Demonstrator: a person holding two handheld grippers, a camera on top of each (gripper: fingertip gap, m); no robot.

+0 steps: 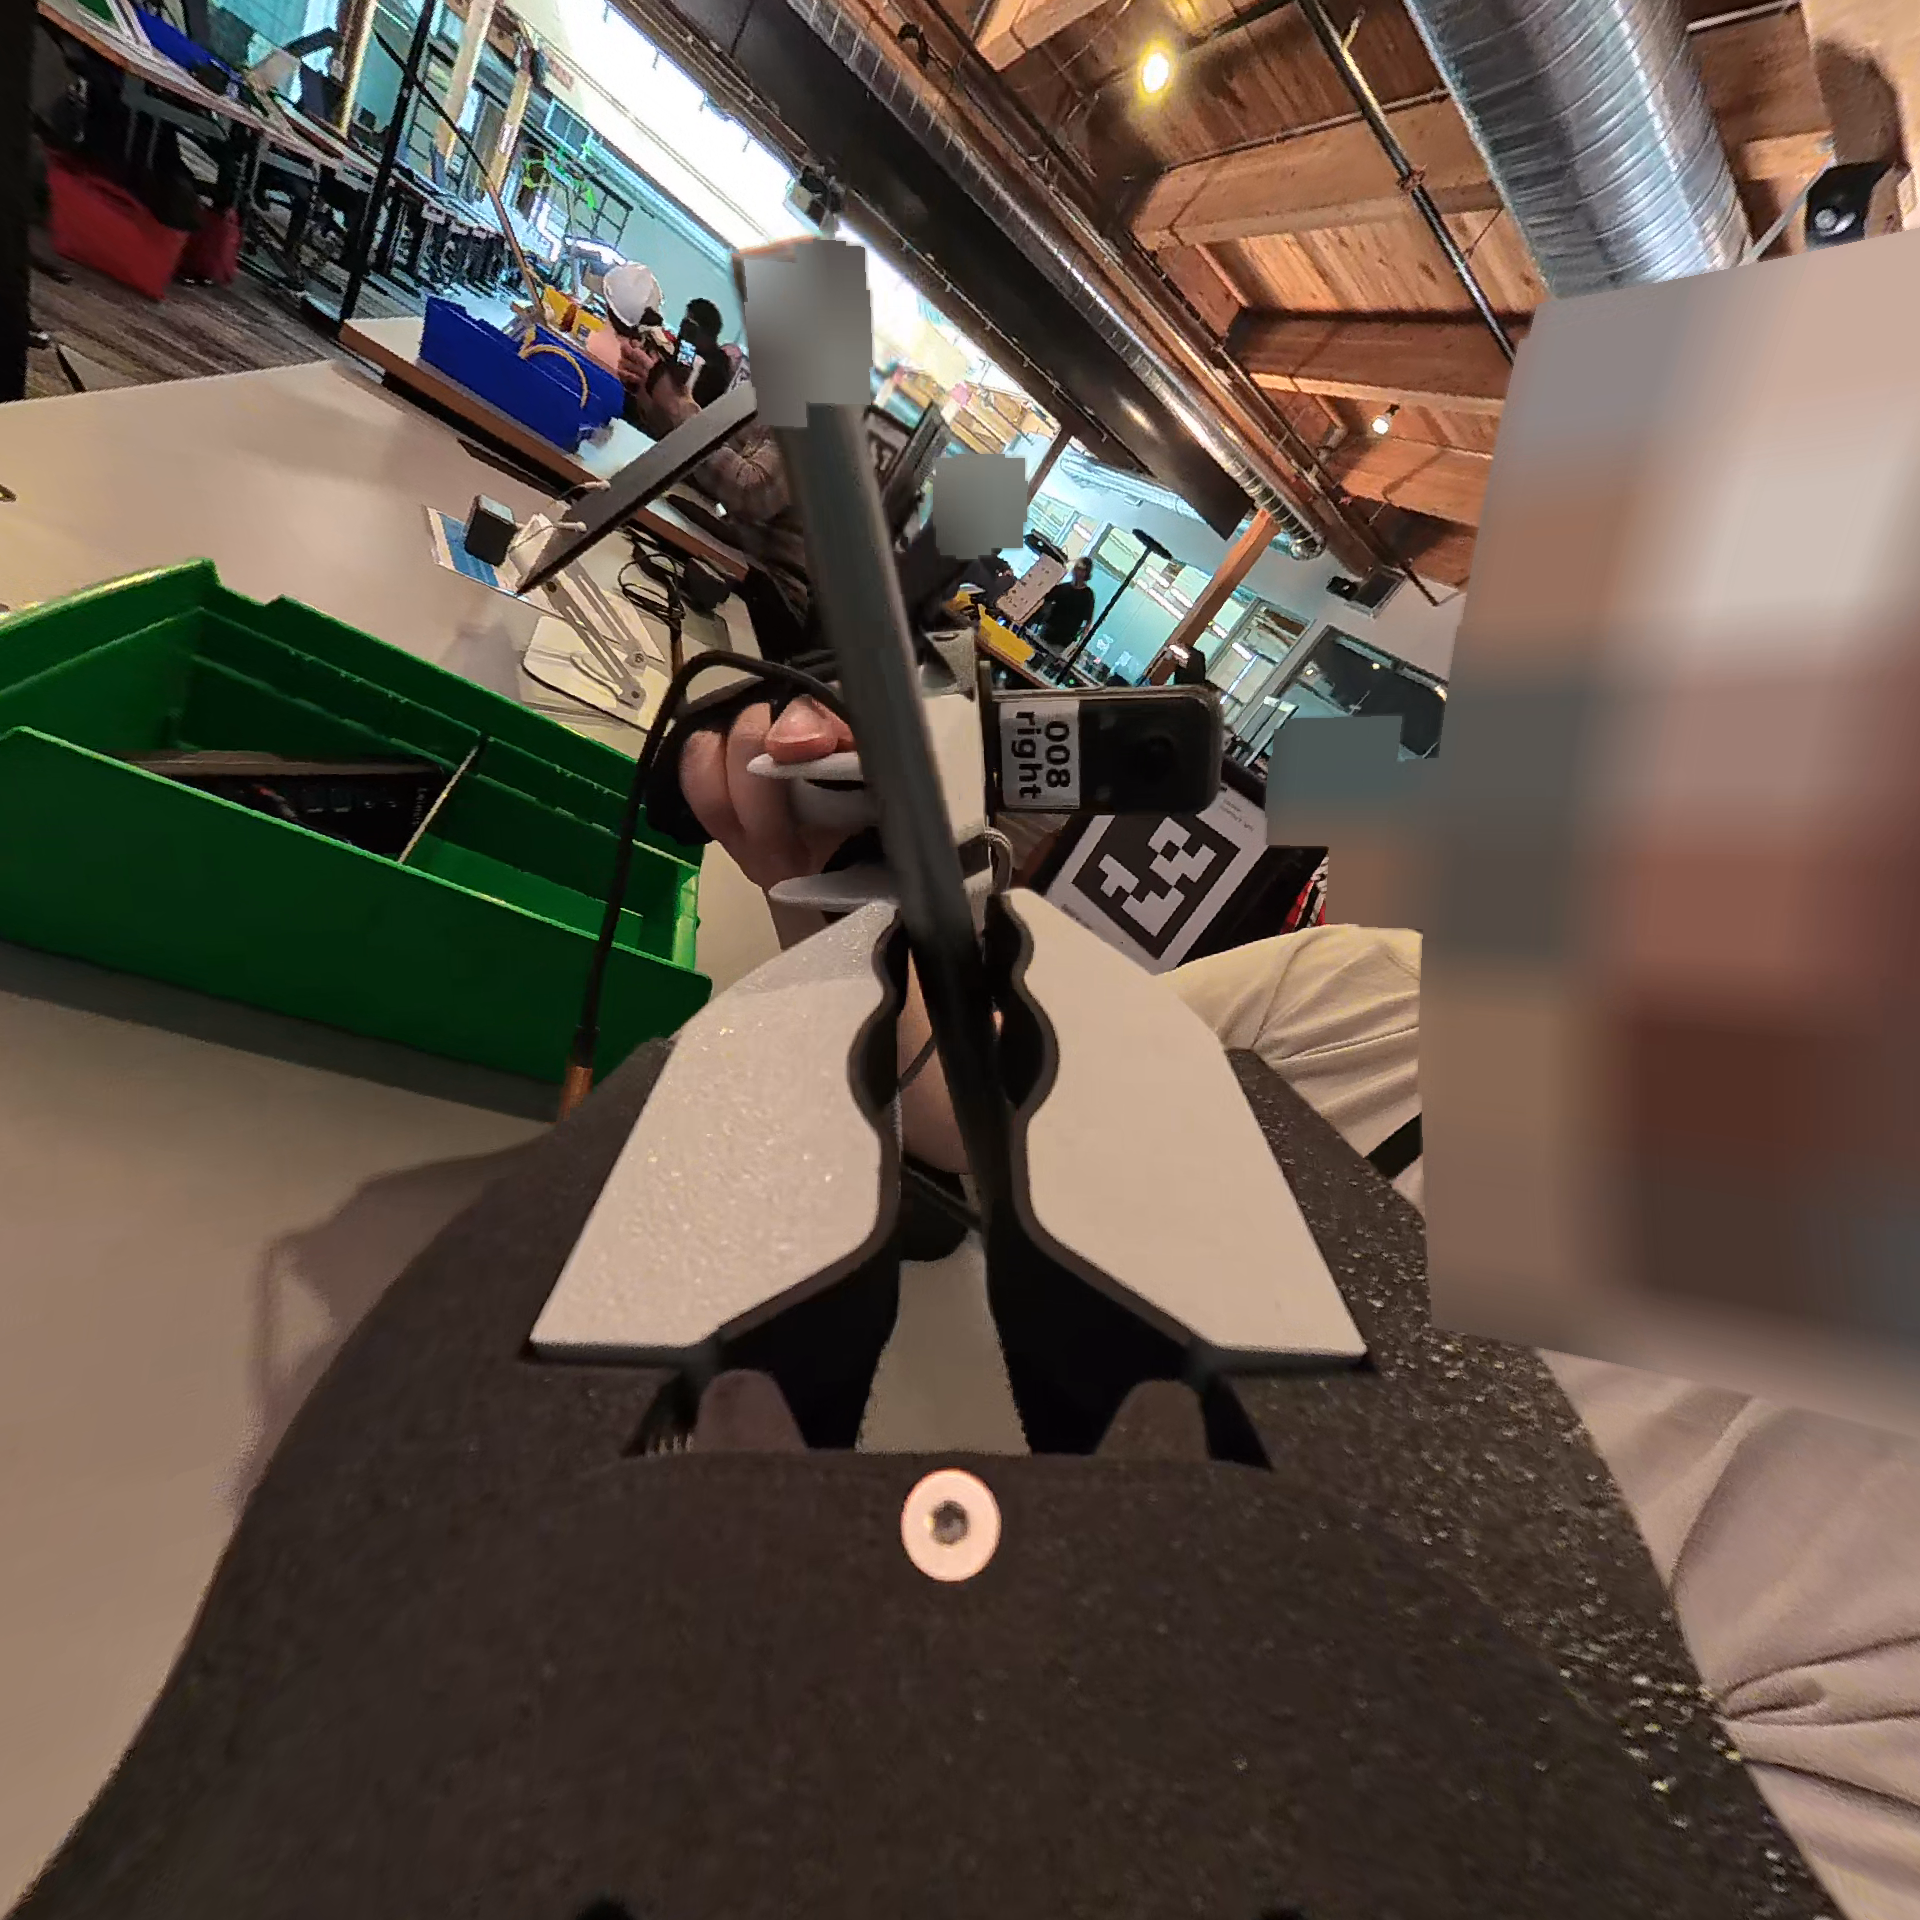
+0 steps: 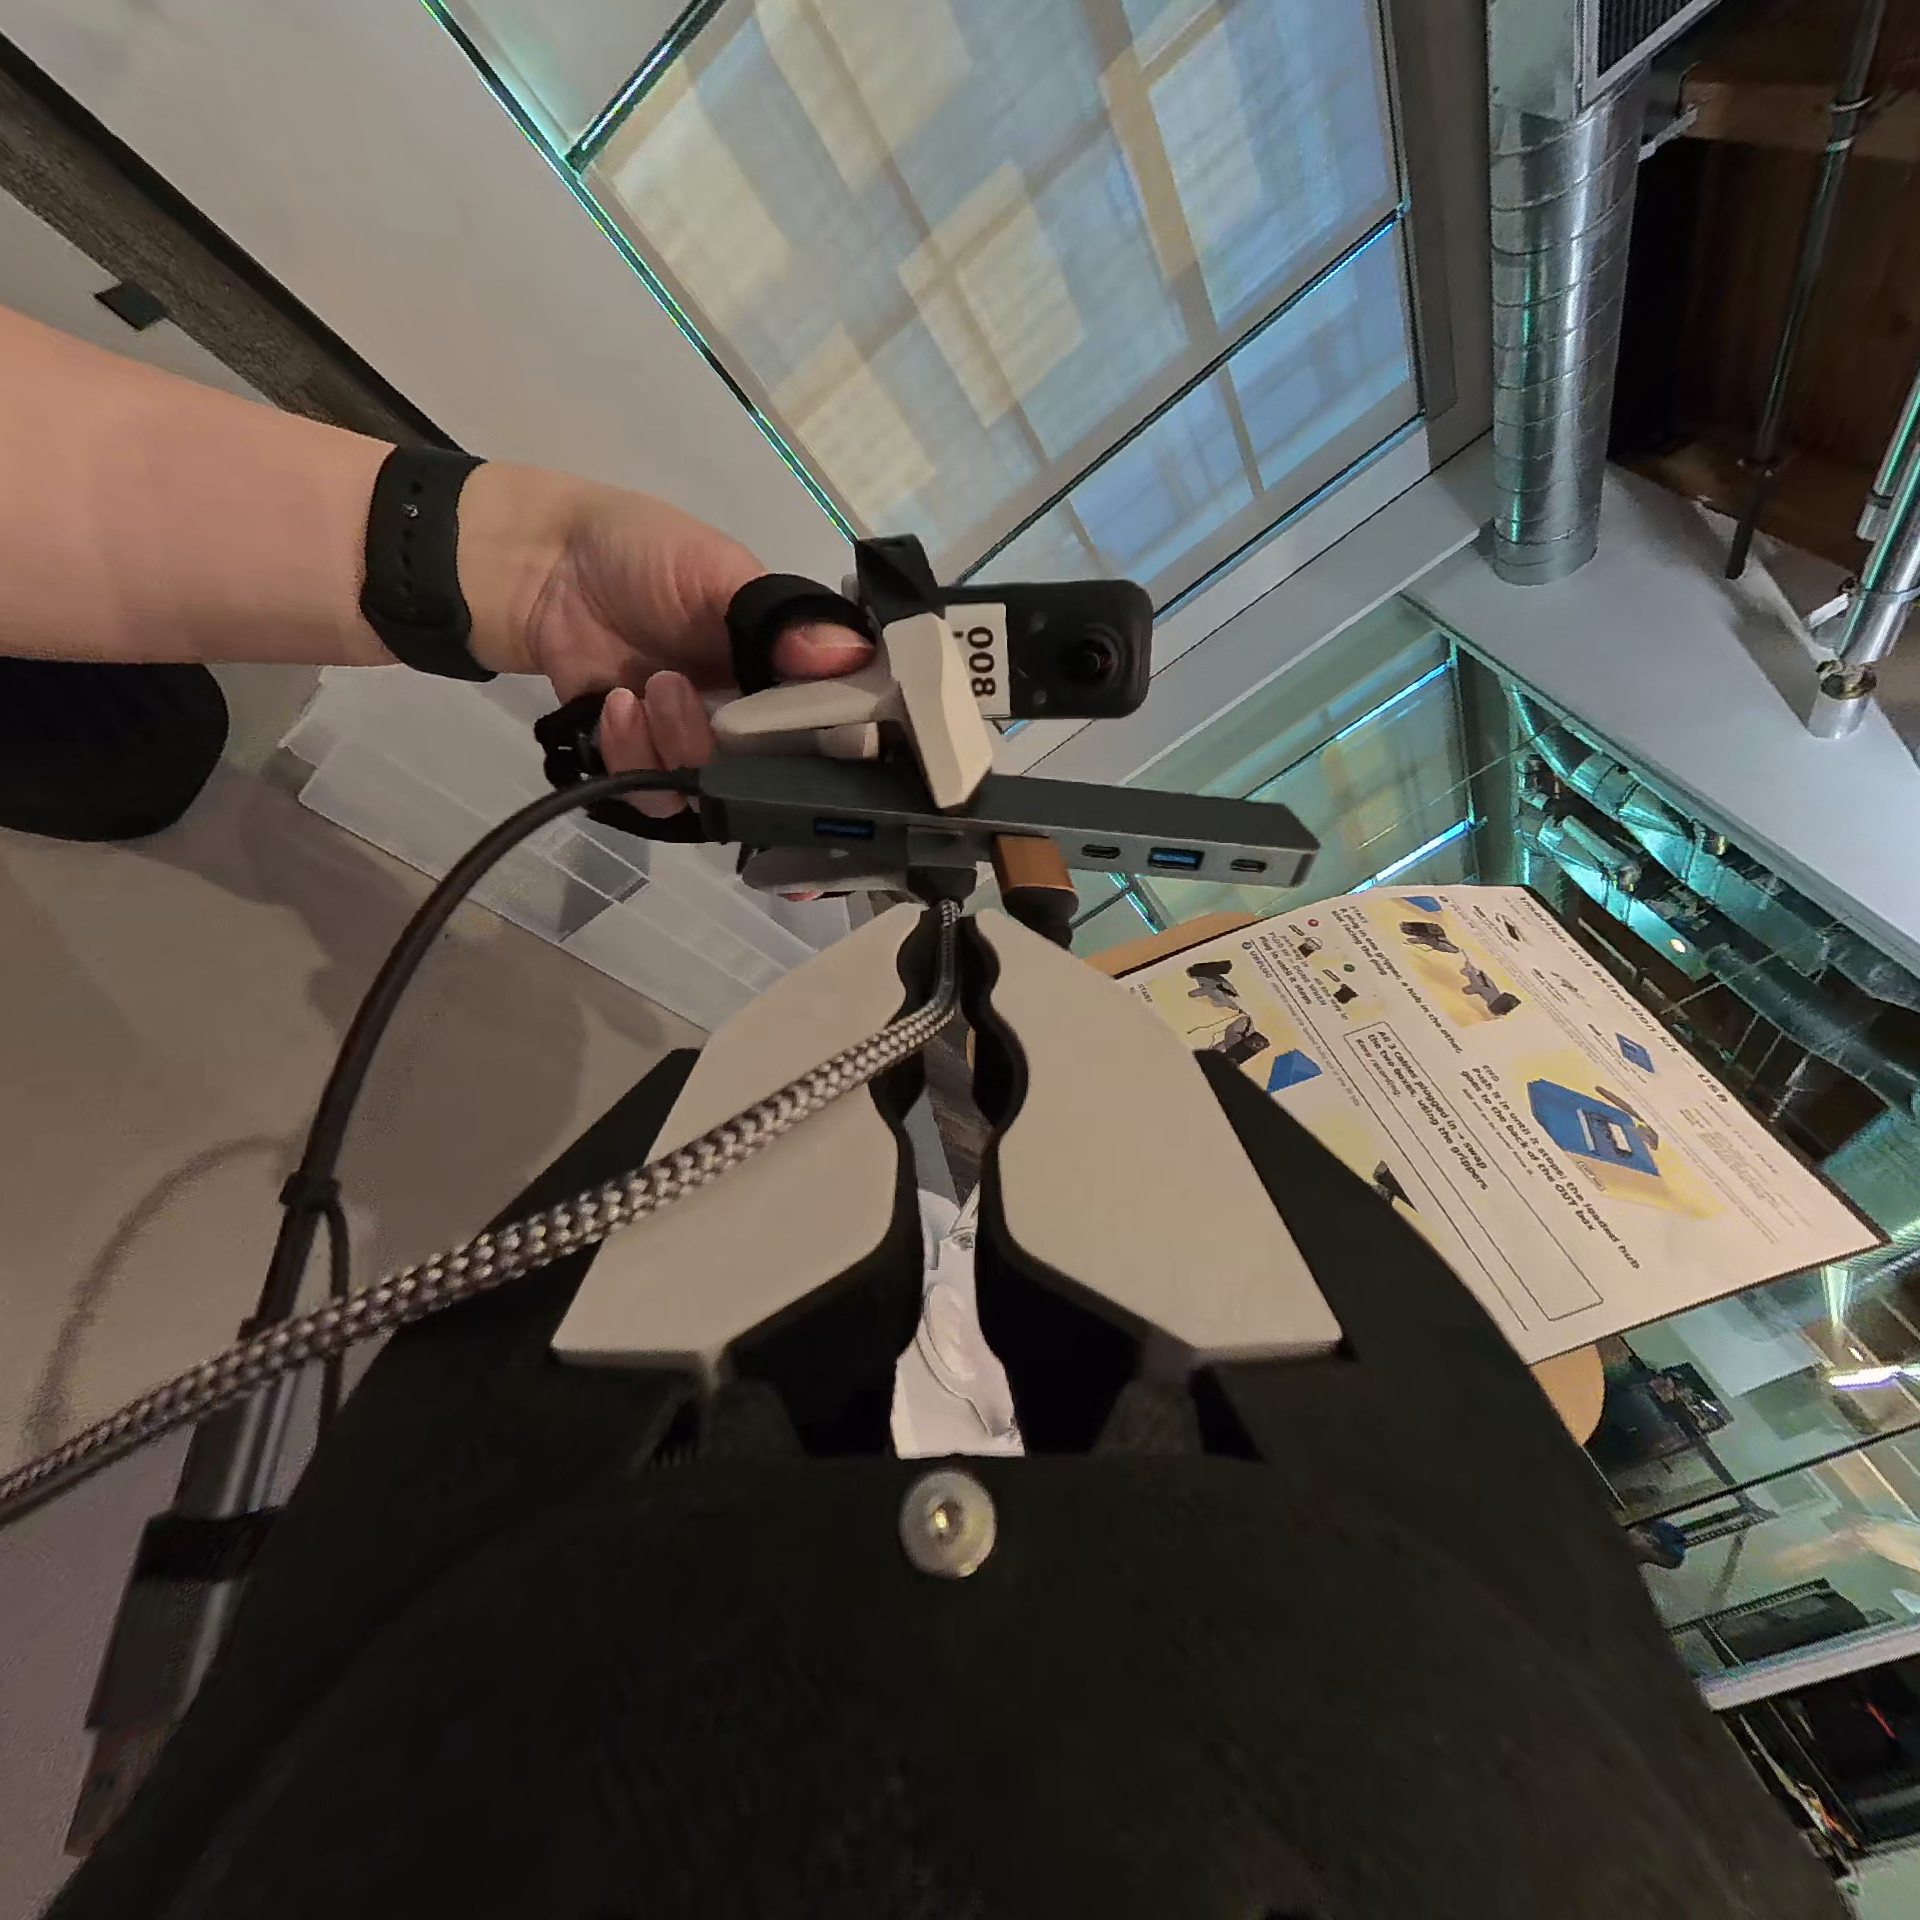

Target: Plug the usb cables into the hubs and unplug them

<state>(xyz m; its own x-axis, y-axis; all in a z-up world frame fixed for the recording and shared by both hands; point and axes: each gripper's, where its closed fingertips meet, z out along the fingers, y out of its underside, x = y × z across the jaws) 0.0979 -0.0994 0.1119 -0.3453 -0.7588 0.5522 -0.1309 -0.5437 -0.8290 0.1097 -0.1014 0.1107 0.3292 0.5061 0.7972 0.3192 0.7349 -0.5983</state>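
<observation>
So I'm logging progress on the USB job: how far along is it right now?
Done: a copper-coloured plug already sits in the grey hub. In hand: the left gripper is clamped on the hub, and the right gripper is shut on the braided cable just behind its plug, which is at a hub port; whether it is going in or coming out I cannot tell. Left: several ports remain empty, and the unplugging.
</observation>
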